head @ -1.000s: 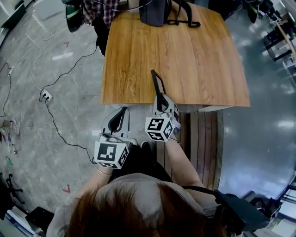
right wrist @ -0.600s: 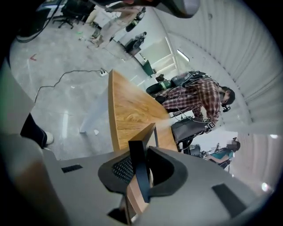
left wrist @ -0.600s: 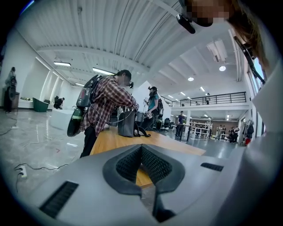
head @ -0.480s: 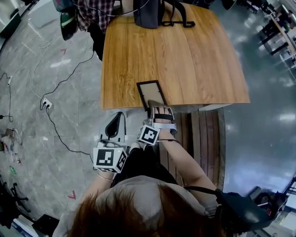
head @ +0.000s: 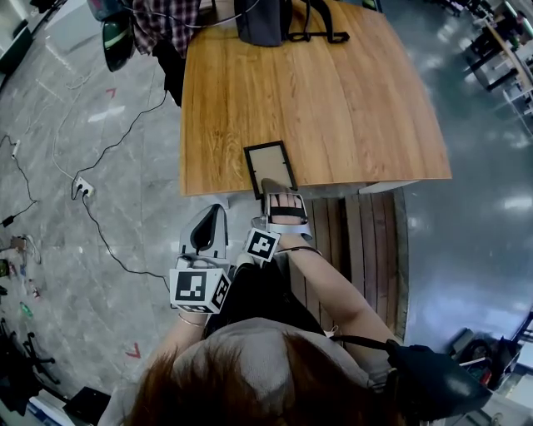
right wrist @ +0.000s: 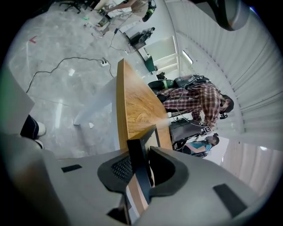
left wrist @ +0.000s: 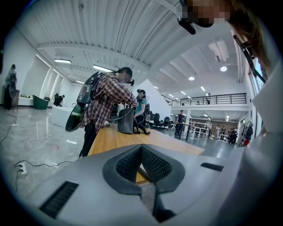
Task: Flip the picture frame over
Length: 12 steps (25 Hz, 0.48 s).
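A black picture frame (head: pixel 270 165) with a tan panel facing up lies flat on the wooden table (head: pixel 333 100), close to its near edge. My right gripper (head: pixel 279 193) is at the frame's near edge. In the right gripper view the thin black edge of the frame (right wrist: pixel 136 159) sits between the two jaws. The pads still touch it while the jaws are opening. My left gripper (head: pixel 212 218) hangs off the table over the floor, left of the right one. Its jaws (left wrist: pixel 141 150) are shut with nothing in them.
A black bag (head: pixel 262 21) stands at the table's far edge, with a person in a plaid shirt (head: pixel 171 21) beside it. Cables and a power strip (head: pixel 81 189) lie on the grey floor at left. Wooden slats (head: pixel 366 241) run below the table's near right side.
The frame stood on edge in my right gripper above the table's near edge; it now lies flat on the table. The right gripper rolled over and sank with it. The left gripper stayed put.
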Tool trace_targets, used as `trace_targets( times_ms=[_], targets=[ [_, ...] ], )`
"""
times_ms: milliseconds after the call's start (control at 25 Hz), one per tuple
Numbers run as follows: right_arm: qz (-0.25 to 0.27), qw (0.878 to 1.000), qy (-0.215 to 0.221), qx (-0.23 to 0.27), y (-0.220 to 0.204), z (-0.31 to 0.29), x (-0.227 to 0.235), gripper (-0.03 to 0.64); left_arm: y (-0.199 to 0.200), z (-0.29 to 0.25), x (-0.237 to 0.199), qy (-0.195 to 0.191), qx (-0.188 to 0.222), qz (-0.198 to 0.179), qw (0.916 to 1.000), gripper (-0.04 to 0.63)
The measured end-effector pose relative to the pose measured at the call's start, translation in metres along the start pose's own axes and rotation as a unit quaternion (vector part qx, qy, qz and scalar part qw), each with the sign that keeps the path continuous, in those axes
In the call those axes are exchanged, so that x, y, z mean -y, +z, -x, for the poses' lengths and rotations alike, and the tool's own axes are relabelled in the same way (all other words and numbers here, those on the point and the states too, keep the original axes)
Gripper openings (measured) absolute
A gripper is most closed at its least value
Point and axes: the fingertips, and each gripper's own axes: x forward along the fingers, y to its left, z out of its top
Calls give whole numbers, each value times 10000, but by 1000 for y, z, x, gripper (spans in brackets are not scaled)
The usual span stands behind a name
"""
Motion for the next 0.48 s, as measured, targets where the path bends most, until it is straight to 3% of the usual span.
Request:
trace_targets(
  times_ms=[160, 480],
  targets=[
    [92, 9999, -69, -13, 1, 0, -2, 61, -2, 1, -1, -10, -12, 21, 10000, 6],
    [68, 9988, 481, -103, 11, 0, -3, 72, -5, 2, -4, -12, -18, 108, 9999, 6]
  ],
)
